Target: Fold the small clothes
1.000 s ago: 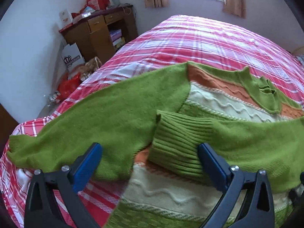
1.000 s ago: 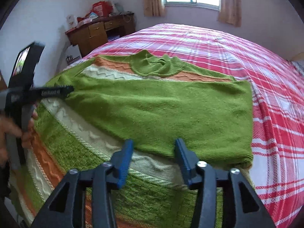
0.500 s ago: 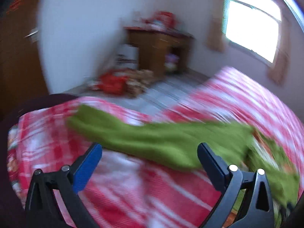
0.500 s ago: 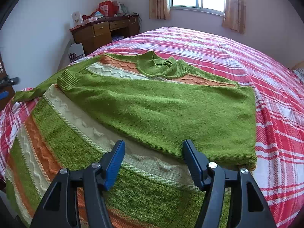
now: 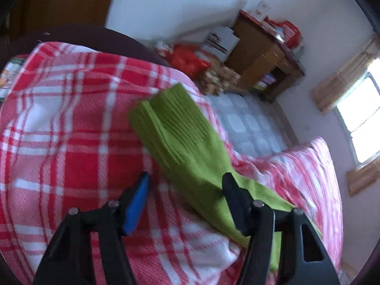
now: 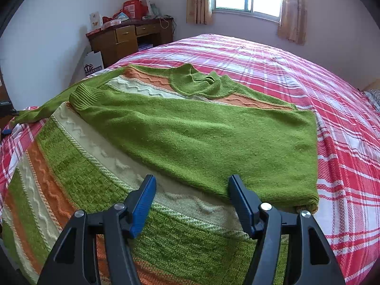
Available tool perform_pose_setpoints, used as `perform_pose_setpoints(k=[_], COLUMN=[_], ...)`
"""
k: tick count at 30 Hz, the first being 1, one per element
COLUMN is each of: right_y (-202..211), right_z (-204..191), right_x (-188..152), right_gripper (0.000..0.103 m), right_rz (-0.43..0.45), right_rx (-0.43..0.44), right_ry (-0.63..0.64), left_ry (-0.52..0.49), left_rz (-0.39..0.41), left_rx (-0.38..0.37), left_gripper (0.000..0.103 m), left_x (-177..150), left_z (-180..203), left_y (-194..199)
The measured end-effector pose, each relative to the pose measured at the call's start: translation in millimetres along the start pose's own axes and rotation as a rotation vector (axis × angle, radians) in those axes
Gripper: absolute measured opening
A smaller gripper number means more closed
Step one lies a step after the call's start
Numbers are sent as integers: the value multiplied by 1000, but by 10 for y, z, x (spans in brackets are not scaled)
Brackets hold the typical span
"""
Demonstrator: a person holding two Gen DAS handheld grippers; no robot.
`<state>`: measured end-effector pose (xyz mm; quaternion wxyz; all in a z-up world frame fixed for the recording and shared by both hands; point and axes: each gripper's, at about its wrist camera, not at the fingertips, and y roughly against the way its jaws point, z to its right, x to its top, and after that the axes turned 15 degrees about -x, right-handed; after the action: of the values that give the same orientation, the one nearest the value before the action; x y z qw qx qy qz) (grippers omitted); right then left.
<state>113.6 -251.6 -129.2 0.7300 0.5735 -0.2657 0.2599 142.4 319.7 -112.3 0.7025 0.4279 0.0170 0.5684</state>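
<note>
Sweater (image 6: pixel 190 137) flat on plaid bed (image 6: pixel 344 118) | left gripper (image 5: pixel 185 190) jaws closing around green sleeve (image 5: pixel 180 135), not yet pinching | right gripper (image 6: pixel 192 197) released above hem

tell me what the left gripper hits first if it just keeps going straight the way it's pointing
Most likely the green sleeve lying on the plaid bedspread. The left gripper, its jaws closing but not yet pressing anything, points down at the sleeve just behind its ribbed cuff. Depth is unclear; the bedspread lies right beneath.
</note>
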Motion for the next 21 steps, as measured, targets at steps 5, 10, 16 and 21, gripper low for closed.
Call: perform_pose_setpoints(k=[5, 10, 16, 21], right_y=[0, 0, -5, 23], right_z=[0, -2, -1, 12], right_x=[-1, -2, -4, -6], right_gripper=[65, 65, 65, 65], right_rz=[0, 1, 2, 5], right_rx=[-1, -2, -1, 9], right_ry=[0, 0, -2, -13], left_ry=[-18, -46, -237, -535], left_rz=[21, 47, 101, 123], left_rx=[28, -13, -60, -180], left_gripper=[37, 6, 6, 6], left_x=[74, 130, 66, -416], left_z=[-48, -75, 431, 1312], left_y=[-29, 69, 215, 447])
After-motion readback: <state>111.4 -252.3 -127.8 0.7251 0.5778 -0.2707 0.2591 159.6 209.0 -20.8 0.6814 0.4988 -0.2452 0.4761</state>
